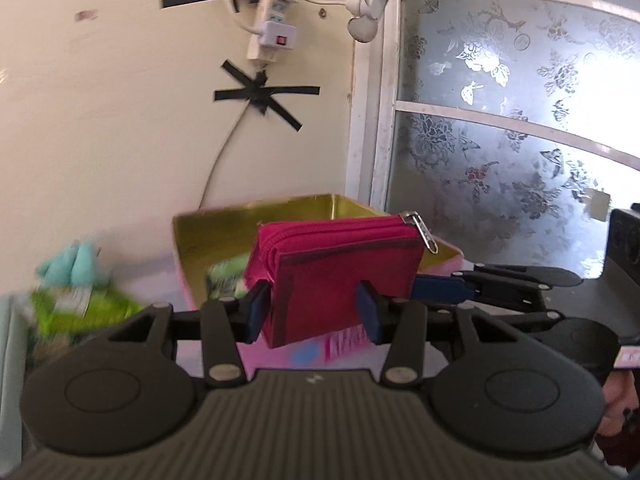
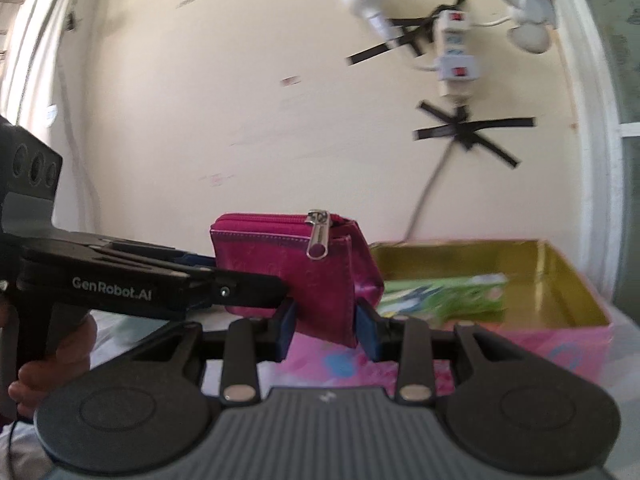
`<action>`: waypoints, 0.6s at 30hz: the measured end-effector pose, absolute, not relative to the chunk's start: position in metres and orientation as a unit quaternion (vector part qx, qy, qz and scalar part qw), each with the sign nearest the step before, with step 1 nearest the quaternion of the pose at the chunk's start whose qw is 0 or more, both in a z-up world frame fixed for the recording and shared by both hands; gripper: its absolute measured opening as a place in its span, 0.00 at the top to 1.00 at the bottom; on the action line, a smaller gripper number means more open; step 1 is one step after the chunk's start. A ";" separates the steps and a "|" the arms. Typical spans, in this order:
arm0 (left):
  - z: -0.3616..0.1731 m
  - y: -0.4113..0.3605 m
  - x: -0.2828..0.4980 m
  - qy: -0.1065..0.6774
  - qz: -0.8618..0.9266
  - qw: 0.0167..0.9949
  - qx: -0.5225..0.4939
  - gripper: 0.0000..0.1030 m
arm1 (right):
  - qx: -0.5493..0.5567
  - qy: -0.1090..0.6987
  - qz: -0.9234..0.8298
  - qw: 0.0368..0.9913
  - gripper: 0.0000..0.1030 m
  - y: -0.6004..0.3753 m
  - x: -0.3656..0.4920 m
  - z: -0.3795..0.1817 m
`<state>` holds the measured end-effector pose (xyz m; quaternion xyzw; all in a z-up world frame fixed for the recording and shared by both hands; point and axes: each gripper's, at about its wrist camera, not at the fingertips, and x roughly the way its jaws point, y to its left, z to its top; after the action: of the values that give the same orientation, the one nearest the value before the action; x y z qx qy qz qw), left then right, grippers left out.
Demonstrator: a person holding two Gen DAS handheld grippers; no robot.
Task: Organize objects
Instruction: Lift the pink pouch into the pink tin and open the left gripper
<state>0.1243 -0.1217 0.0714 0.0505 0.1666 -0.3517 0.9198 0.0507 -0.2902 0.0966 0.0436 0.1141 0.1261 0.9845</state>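
**Purse held by both grippers above the tin box**

I see a magenta zip purse (image 1: 344, 276) held in the air, upright, zip edge on top, silver zip pull (image 1: 424, 232) hanging at one top corner. Fabric looks stitched, with a slightly glossy face in the right wrist view (image 2: 296, 272). It bulges at one side where the folds meet.

Left gripper (image 1: 314, 306): blue fingers (image 1: 256, 312) pressed against both sides of the purse's lower part, clamped on it. Right gripper (image 2: 325, 328): fingers (image 2: 366, 328) likewise closed on the purse's lower edge. In the right view the left gripper comes in from the left, level.

Just behind and below the purse, an open tin box (image 2: 576, 292), gold inside, pink printed outside. A green printed packet (image 2: 444, 292) lies inside it; the rest of the box floor shows bare gold. Box rim sits lower than the purse's top.

Left of the box, a blurred green and teal heap (image 1: 76, 292) on the bench. Behind: cream wall with a taped power strip (image 1: 274, 28), then a window frame (image 1: 372, 120) close to the box's far corner.
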 end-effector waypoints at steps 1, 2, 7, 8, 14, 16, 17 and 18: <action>0.074 -0.131 0.134 0.164 -0.350 0.921 0.053 0.52 | 0.043 0.110 0.113 0.987 0.69 -0.294 0.059 0.097; 0.076 -0.141 0.144 0.166 -0.347 0.922 0.054 0.51 | 0.040 0.107 0.096 0.989 0.67 -0.297 0.069 0.097; 0.066 -0.175 0.190 0.233 -0.310 0.921 0.026 0.40 | 0.085 0.124 -0.012 0.989 0.56 -0.325 0.096 0.086; 0.065 -0.172 0.190 0.237 -0.309 0.921 0.014 0.40 | 0.109 0.122 -0.012 0.986 0.56 -0.331 0.092 0.082; 0.067 -0.137 0.157 0.207 -0.272 0.940 0.013 0.33 | 0.129 0.114 -0.003 0.985 0.56 -0.335 0.075 0.075; 0.066 -0.122 0.145 0.202 -0.257 0.945 0.016 0.32 | 0.135 0.109 0.002 0.985 0.56 -0.331 0.069 0.075; 0.064 -0.115 0.138 0.200 -0.252 0.947 0.017 0.32 | 0.139 0.108 0.007 0.984 0.56 -0.327 0.065 0.074; 0.063 -0.108 0.134 0.200 -0.247 0.948 0.018 0.32 | 0.142 0.107 0.012 0.984 0.55 -0.324 0.062 0.073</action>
<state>0.1335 -0.1078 0.0630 0.0183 0.2000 -0.2468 0.9480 0.0624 -0.3239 0.0727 0.1416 0.1071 0.0122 0.9840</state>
